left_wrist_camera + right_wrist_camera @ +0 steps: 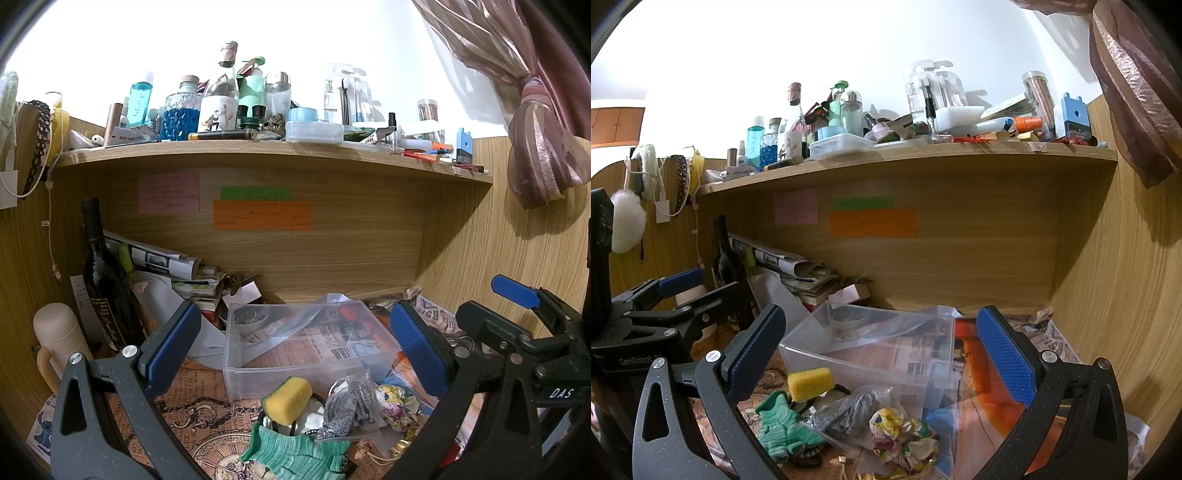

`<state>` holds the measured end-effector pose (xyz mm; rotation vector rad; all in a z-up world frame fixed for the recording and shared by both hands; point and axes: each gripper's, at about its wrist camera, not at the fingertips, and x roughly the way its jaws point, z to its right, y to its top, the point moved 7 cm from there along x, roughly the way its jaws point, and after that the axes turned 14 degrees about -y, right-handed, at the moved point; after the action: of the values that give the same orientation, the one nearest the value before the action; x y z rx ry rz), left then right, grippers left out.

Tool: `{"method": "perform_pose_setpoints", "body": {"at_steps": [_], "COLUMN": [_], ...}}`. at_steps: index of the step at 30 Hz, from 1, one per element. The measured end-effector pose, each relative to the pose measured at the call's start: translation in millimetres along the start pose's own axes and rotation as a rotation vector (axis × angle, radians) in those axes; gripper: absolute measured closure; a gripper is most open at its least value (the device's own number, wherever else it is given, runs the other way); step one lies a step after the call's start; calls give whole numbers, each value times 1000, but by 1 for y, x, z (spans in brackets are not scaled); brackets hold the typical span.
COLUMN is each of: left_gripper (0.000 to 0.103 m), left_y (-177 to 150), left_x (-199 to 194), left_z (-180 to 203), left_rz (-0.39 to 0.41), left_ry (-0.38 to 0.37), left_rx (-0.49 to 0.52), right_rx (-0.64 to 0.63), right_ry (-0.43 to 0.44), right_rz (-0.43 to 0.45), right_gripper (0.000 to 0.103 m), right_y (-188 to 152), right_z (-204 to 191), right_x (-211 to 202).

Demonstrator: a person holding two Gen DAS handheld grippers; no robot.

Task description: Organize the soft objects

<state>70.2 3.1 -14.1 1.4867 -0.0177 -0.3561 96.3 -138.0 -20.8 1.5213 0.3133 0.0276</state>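
Observation:
A clear plastic bin point(236, 363) point(812, 354) stands on the paper-covered desk, with nothing soft in it. In front of it lie a yellow sponge point(288, 399) point(809, 383), a green knitted glove point(295, 449) point(783, 430), a grey cloth in a clear bag point(349, 408) point(849, 410) and a floral scrunchie point(397, 406) point(905, 434). My left gripper point(295, 350) is open and empty above them. My right gripper point(882, 354) is open and empty, to the right of the left one point(665, 295).
A cluttered wooden shelf point(258, 155) hangs above. A dark wine bottle point(101, 277), a beige flask point(59, 336) and stacked papers point(166, 266) crowd the left. Wooden panels close the back and the right side. A curtain point(535, 129) hangs at the right.

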Motion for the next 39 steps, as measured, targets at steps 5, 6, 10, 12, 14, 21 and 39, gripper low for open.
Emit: {"method": "perform_pose_setpoints", "body": {"at_steps": [5,6,10,12,14,21,39], "left_gripper": [0,0,0,0,0,19,54], "left_y": [-6,-8,-25,-37,-50,-100,-141], "left_x": [7,10,23,30,36,58,118], "left_z": [-1,-2,-5,-7,-10,-22,-55], "left_rz": [-27,-38,-100,-142,-180,-342,-495], "left_ry": [-23,-30,-53,-62,-61,-66,-80], "left_rx": [-12,-17,-44,-58,-67,-120,-234], "right_rx": [2,1,-6,-16,-28,-48,-4], "right_ry": [13,14,14,12,9,9,95], "right_rz": [-28,-36,-76,-104,-149,-302,-568], "right_gripper": [0,0,0,0,0,5,44], "right_y": [-5,-7,-19,-28,-42,-84,-146], "right_z": [0,0,3,5,8,20,21], "right_x": [7,9,17,23,28,40,85]}}
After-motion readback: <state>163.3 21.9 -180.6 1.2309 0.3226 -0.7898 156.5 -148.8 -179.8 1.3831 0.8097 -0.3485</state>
